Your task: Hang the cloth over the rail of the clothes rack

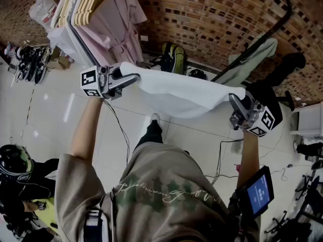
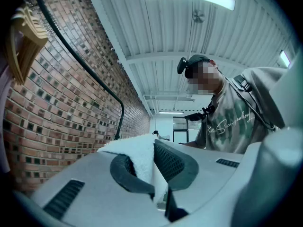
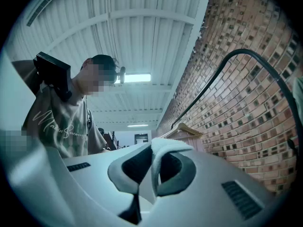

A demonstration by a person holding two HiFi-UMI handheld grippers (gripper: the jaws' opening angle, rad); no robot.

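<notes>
Left gripper (image 1: 132,77): jaws closed down on one corner of the white terry cloth (image 1: 181,92). In the left gripper view the left gripper (image 2: 154,148) has a fold of the cloth (image 2: 139,157) pinched between its pads, with pile bulging out at 11 o'clock over the jaw tip.

Right gripper (image 1: 235,101): jaws likewise closed, pinching the opposite corner. In the right gripper view the right gripper (image 3: 152,167) has the cloth (image 3: 163,148) wrapping over the jaw tip toward 1 o'clock.

Both grippers point slightly above level.

Head view: the cloth hangs in the air as a sagging band between the two grippers, running from the left jaws toward 4 o'clock to the right jaws, above the person's raised knee and the pale tiled floor (image 1: 55,115). Only the jaws touch it.

Black bent tube rail (image 1: 285,14): at 1 o'clock from the right gripper, arching up against the brick wall (image 1: 212,14), with a grey-green garment (image 1: 252,59) draped over it. The cloth is not on this rail; its right end lies just below the rail's lower stretch.

At 12 o'clock from the left gripper: a row of pale wooden hangers (image 1: 86,4) and a light pink robe (image 1: 118,32). A green backpack (image 1: 173,57) sits on the floor at the wall, at 12 o'clock from the cloth's middle.
</notes>
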